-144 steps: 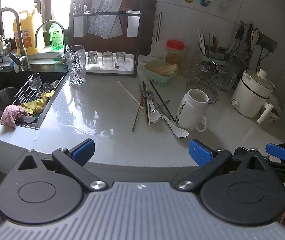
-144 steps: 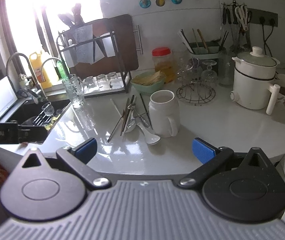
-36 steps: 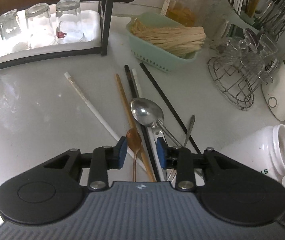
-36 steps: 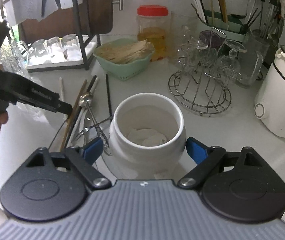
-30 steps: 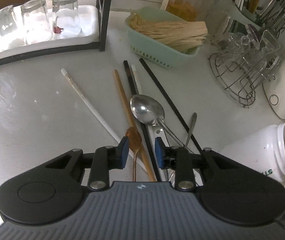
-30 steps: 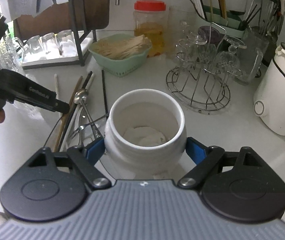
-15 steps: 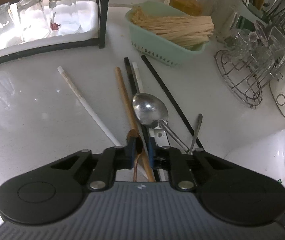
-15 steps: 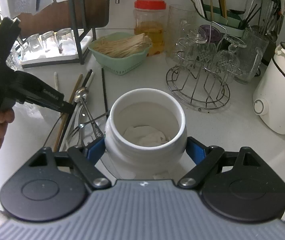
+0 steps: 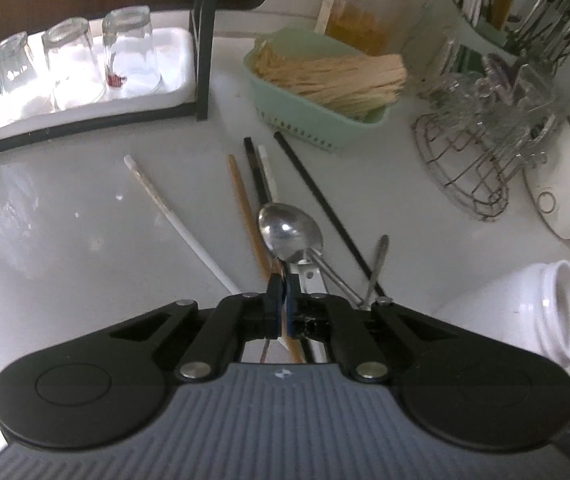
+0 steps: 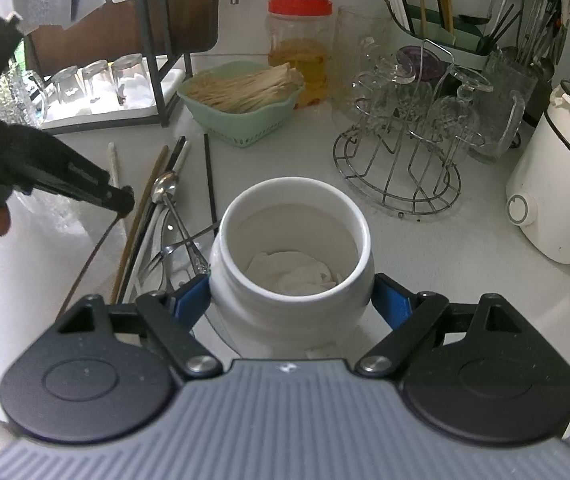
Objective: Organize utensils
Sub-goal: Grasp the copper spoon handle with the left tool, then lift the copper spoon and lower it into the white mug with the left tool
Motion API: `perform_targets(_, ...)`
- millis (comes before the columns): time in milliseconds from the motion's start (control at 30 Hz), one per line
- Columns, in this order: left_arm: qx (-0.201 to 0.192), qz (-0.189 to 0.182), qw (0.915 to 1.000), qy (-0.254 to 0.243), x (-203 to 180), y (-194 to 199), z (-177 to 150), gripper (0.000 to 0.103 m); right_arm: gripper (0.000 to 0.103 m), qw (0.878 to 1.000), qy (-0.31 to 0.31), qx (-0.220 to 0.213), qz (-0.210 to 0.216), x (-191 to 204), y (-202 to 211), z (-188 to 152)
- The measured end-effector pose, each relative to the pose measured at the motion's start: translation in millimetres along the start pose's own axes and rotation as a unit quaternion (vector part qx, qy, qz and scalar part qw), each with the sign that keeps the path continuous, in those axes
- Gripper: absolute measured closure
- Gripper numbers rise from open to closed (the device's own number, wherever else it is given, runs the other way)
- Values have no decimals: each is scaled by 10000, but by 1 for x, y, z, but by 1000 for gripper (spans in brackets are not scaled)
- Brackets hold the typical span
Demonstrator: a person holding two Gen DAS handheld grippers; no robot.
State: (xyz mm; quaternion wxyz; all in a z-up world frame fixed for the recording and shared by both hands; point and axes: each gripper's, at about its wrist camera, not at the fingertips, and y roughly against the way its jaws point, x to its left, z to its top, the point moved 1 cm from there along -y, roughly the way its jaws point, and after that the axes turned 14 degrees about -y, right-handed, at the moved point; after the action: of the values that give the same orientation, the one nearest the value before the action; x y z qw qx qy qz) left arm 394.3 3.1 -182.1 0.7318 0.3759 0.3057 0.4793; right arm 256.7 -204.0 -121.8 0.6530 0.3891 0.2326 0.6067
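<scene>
My left gripper point(image 9: 283, 286) is shut on the bowl end of a small brown spoon point(image 10: 93, 248), whose thin handle hangs down toward the counter. It also shows in the right wrist view point(image 10: 123, 200). Below lie a steel spoon point(image 9: 289, 232), a wooden chopstick point(image 9: 245, 208), black chopsticks point(image 9: 321, 204) and a white chopstick point(image 9: 177, 216). My right gripper point(image 10: 291, 292) is closed around the white mug point(image 10: 291, 240), which stands upright with white paper inside. The mug also shows in the left wrist view point(image 9: 525, 312).
A green basket of sticks point(image 9: 321, 80) stands behind the utensils. A black rack with upturned glasses point(image 9: 69, 64) is at back left. A wire glass stand point(image 10: 401, 152), a red-lidded jar point(image 10: 299, 40), a utensil holder point(image 10: 425, 20) and a white cooker point(image 10: 557, 184) are to the right.
My left gripper has closed on the small brown spoon and lifted its bowl end off the pile. My right gripper stays on the mug.
</scene>
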Motion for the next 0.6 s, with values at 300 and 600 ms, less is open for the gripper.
perform_targets(300, -401, -260, 9989, -32, -9, 36, 2, 101, 14, 10000, 43, 12, 48, 2, 3, -3)
perform_targets(600, -804, -615, 9941, -398, -19, 69, 21, 101, 14, 9999, 55, -31, 91, 9, 4, -6)
